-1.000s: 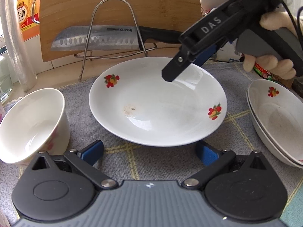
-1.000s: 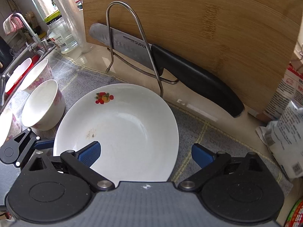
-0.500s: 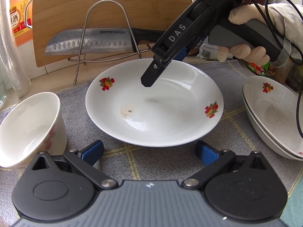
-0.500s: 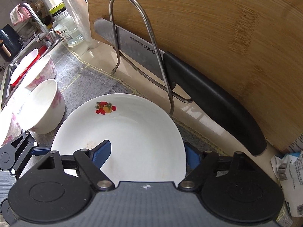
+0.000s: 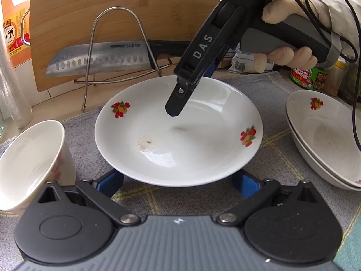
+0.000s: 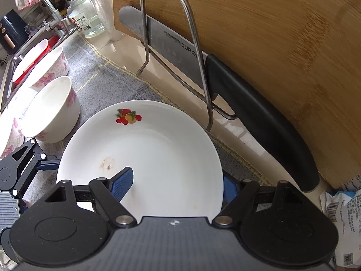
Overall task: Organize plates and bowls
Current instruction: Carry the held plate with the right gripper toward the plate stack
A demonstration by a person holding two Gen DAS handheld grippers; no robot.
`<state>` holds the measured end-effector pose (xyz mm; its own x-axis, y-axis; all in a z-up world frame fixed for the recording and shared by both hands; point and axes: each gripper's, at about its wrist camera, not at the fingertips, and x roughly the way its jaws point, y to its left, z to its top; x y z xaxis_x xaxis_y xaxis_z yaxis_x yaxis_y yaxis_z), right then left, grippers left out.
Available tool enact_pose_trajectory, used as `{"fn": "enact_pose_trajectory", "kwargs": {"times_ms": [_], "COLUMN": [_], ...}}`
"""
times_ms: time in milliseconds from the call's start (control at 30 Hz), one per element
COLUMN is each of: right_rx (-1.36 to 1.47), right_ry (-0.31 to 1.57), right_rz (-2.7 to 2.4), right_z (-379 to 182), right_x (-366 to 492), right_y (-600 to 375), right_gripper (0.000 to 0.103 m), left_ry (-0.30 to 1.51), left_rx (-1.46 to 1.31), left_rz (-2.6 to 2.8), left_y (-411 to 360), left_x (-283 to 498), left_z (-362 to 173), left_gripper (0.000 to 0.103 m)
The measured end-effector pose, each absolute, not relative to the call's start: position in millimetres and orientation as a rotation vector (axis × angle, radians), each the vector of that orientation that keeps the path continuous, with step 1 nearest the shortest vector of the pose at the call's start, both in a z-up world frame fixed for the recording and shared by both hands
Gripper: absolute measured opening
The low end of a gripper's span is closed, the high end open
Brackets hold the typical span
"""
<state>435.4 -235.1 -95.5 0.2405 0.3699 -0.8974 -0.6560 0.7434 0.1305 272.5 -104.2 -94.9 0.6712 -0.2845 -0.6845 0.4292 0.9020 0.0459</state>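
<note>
Since a second ago my right gripper (image 6: pixel 178 180) has swung in over the plate (image 5: pixel 203 153) and its jaws have narrowed. They now straddle the plate's far rim without clamping, the inner finger hanging just above the glaze. My left gripper (image 5: pixel 178 180) has not moved. It gapes wide, one pad at each side of the plate's near rim. The plate sits mid-mat (image 5: pixel 270 94) on the counter. The wire rack (image 5: pixel 117 9) with its knife (image 5: pixel 97 58) stands close behind, toward the counter's back edge. A bowl (image 5: pixel 27 162) lies just left, and the stacked plates (image 5: pixel 322 140) crowd the right side.
</note>
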Motion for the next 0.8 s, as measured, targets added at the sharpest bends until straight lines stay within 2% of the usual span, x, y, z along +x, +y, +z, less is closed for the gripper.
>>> {"fn": "enact_pose_trajectory", "kwargs": {"times_ms": [800], "right_rx": [-0.292], "right_ry": [1.13], "right_rz": [0.719], "right_z": [-91.8], "right_x": [430.1], "right_y": [-239.3], "right_gripper": [0.082], "left_ry": [0.729], "left_rx": [0.233], "left_rz": [-0.371], "left_y": [-107.2], "left_x": [273.3], "left_z": [-93.0], "left_gripper": [0.102]}}
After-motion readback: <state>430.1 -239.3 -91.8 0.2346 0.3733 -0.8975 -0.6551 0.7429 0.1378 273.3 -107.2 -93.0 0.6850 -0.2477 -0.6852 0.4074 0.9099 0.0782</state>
